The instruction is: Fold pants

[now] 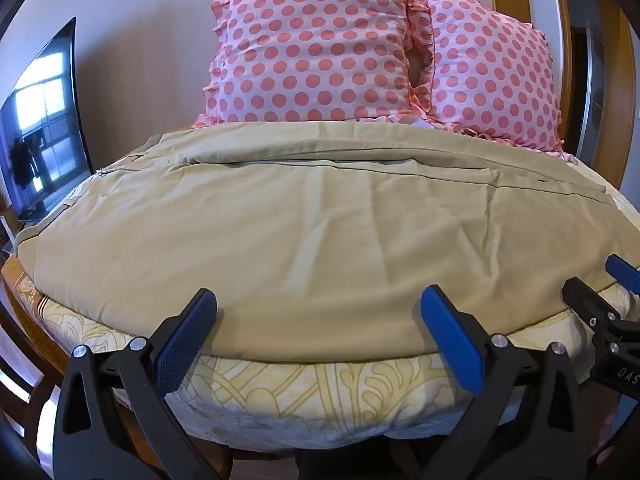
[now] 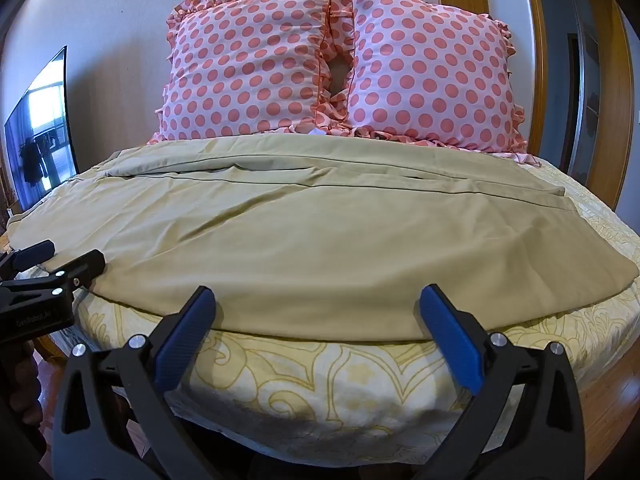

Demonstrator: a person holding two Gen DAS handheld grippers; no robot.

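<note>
Khaki pants [image 1: 312, 216] [image 2: 280, 232] lie spread flat across the bed, with seams and folds running crosswise toward the pillows. My left gripper [image 1: 318, 304] hovers open over the near hem edge, blue pads wide apart, nothing between them. My right gripper [image 2: 318, 304] is likewise open above the near edge of the pants, further right. In the left wrist view the right gripper [image 1: 600, 280] shows at the right border; in the right wrist view the left gripper [image 2: 64, 258] shows at the left, beside the pants' left edge.
A yellow patterned bedspread [image 1: 320, 392] [image 2: 320, 376] covers the bed. Two pink polka-dot pillows [image 1: 312, 52] [image 2: 432, 72] lean on the wall behind. A dark TV screen [image 1: 44, 128] [image 2: 40, 128] stands left. Wooden door frame [image 2: 608, 100] at right.
</note>
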